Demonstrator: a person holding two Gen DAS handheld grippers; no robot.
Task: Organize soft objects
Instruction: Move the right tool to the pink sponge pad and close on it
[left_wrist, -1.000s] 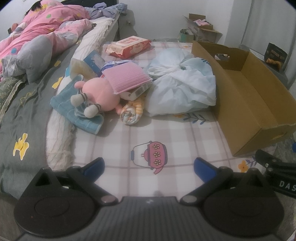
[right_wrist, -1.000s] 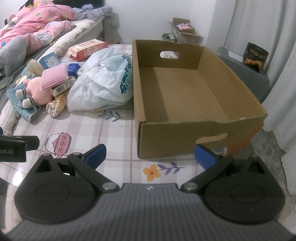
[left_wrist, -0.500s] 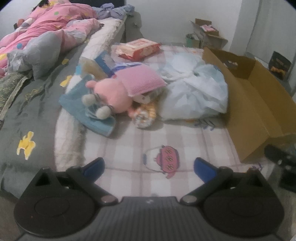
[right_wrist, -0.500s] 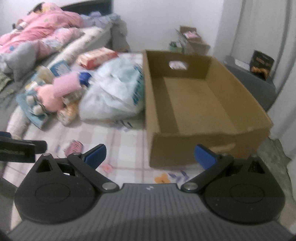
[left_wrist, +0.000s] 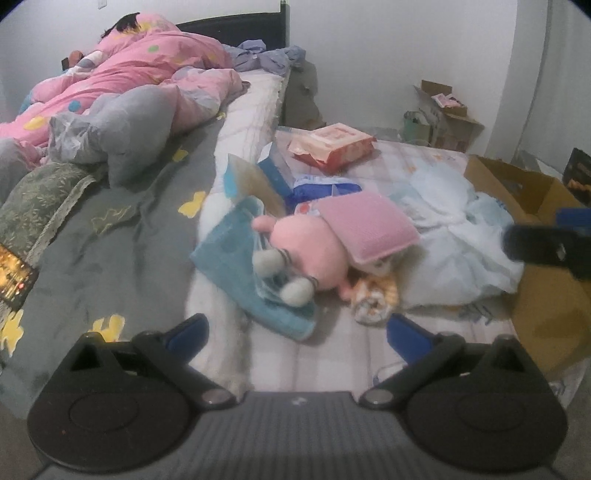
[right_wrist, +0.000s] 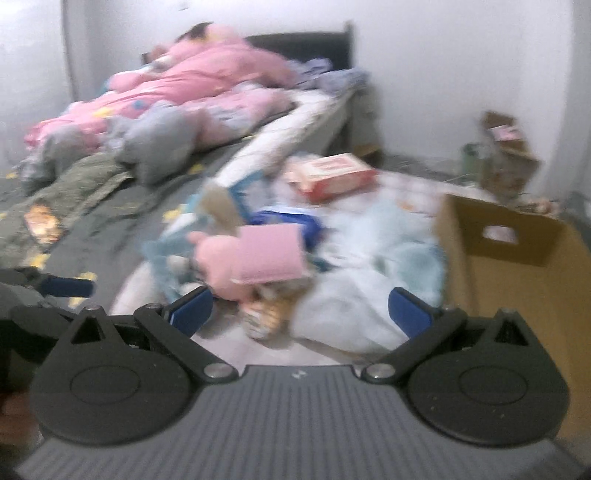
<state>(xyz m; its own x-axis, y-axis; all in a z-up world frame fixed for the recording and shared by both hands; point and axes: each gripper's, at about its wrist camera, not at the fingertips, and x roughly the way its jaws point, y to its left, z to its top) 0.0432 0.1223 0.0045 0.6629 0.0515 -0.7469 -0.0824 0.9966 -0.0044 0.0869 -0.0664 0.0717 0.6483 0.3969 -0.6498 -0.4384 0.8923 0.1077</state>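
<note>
A pink plush toy (left_wrist: 310, 254) lies on a blue towel (left_wrist: 236, 273) on the checked mat, with a pink pad (left_wrist: 365, 229) resting on its head. A small rolled orange-and-white cloth (left_wrist: 373, 299) sits beside it, and a white plastic bag (left_wrist: 454, 236) lies to the right. My left gripper (left_wrist: 295, 332) is open, just short of the towel and the rolled cloth. My right gripper (right_wrist: 299, 310) is open too, low in front of the same pile; its view is blurred. The plush toy (right_wrist: 218, 258) and pink pad (right_wrist: 269, 254) show there.
An open cardboard box (right_wrist: 517, 266) stands right of the pile. A red wipes pack (left_wrist: 332, 146) lies further back. To the left a grey bedspread (left_wrist: 110, 236) carries a phone (left_wrist: 14, 277) and a pink quilt (left_wrist: 140, 74) covering a person. Boxes (left_wrist: 443, 110) stand by the wall.
Both grippers have swung left and moved closer to the pile of soft things. The box has slid to the right edge of both views. Both stay open.
</note>
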